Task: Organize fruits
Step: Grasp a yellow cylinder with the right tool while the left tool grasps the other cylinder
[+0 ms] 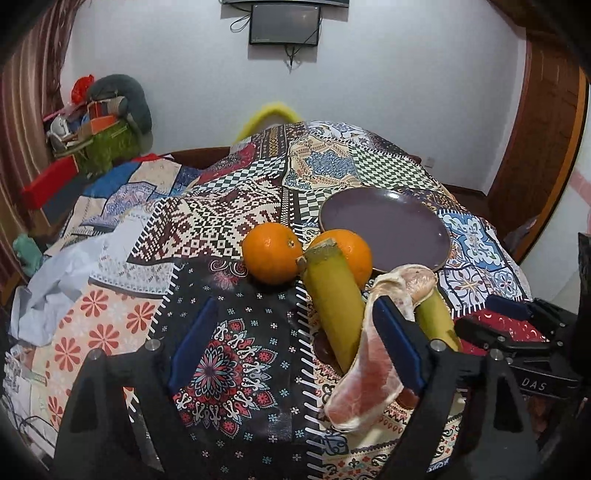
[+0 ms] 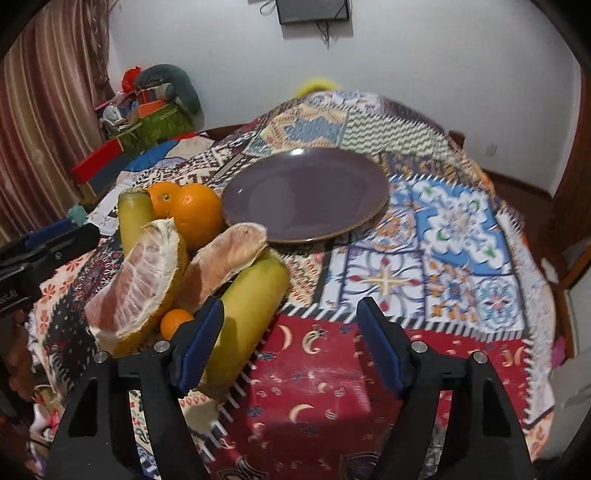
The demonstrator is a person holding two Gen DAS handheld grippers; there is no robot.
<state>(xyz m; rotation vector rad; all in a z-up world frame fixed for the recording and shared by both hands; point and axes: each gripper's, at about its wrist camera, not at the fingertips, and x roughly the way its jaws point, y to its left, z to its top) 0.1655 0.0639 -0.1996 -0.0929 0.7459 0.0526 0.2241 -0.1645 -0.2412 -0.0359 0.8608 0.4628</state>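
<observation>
Fingers of my left gripper (image 1: 295, 343) stand spread with nothing pinched, only the patterned cloth (image 1: 229, 362) showing between the blue pads; the right-hand pad sits just in front of a pomelo segment (image 1: 369, 384) that lies peeled and pink on the cloth. Beside that segment a banana (image 1: 334, 299) points away from me, its cut stem end up against two oranges, the left orange (image 1: 271, 253) and the right orange (image 1: 345, 254), which sit touching or nearly so. A second pomelo piece (image 1: 410, 282) rests on top of another banana (image 1: 437, 317) further to the right. Behind the fruit a purple plate (image 1: 388, 225) lies flat on the tabletop, nothing on it. My right gripper (image 2: 291, 343) is likewise spread and holds nothing; its left pad is just in front of the nearer banana, whether touching I cannot tell, while red cloth with crescent moons fills the gap between the fingers. From this side a small orange (image 2: 175, 321) peeks out low between the pomelo segment and that banana. The plate lies beyond the pile, well ahead of my right gripper. Farther off, a dark screen (image 1: 284, 24) hangs on the white wall, a striped curtain (image 2: 44, 129) falls at the left, and a heap of clutter (image 1: 99, 125) sits in the corner.
</observation>
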